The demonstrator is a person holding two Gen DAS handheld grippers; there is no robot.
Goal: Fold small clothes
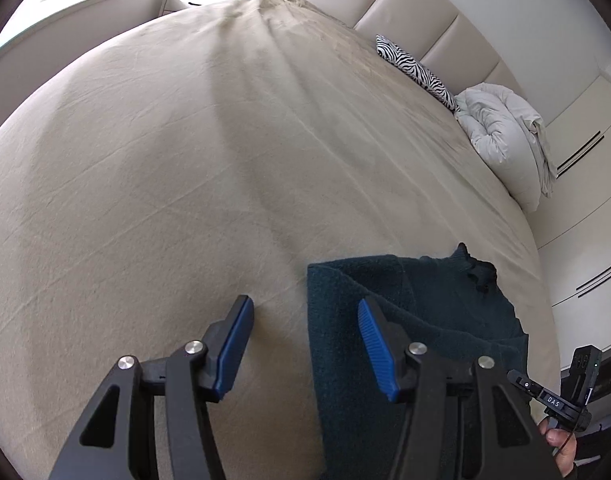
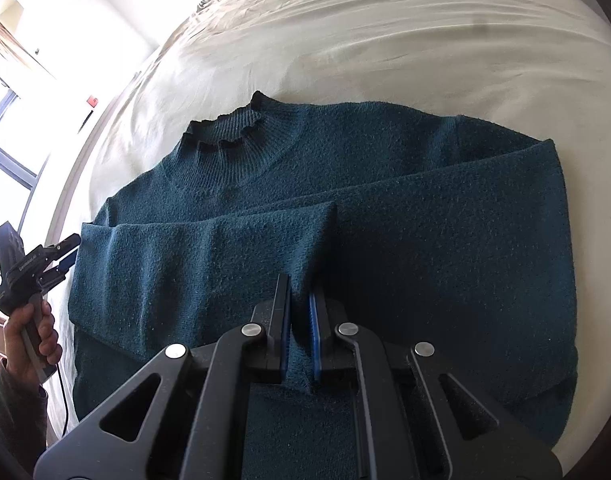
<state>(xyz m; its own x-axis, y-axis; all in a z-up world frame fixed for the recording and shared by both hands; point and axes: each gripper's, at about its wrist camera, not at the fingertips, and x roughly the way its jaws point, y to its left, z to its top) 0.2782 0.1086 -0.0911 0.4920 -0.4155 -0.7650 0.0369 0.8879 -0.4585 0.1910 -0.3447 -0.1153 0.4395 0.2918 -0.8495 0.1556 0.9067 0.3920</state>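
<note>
A dark teal knit sweater (image 2: 385, 208) lies flat on the bed, collar (image 2: 225, 136) pointing away, both sleeves folded across its chest. My right gripper (image 2: 299, 300) is shut on a raised ridge of sweater fabric near the sleeve ends. My left gripper (image 1: 303, 328) is open and empty, hovering over the sweater's left edge (image 1: 385, 320), one finger over the sheet, one over the knit. The left gripper also shows in the right wrist view (image 2: 67, 254) at the sweater's left side. The right gripper's body shows in the left wrist view (image 1: 561, 396).
The beige bedsheet (image 1: 185, 180) spreads wide beyond the sweater. A zebra-print cushion (image 1: 417, 70) and a white bundled duvet (image 1: 505, 136) lie by the padded headboard (image 1: 425, 12). White cabinets (image 1: 585, 200) stand at the right; a window (image 2: 9, 140) is at the left.
</note>
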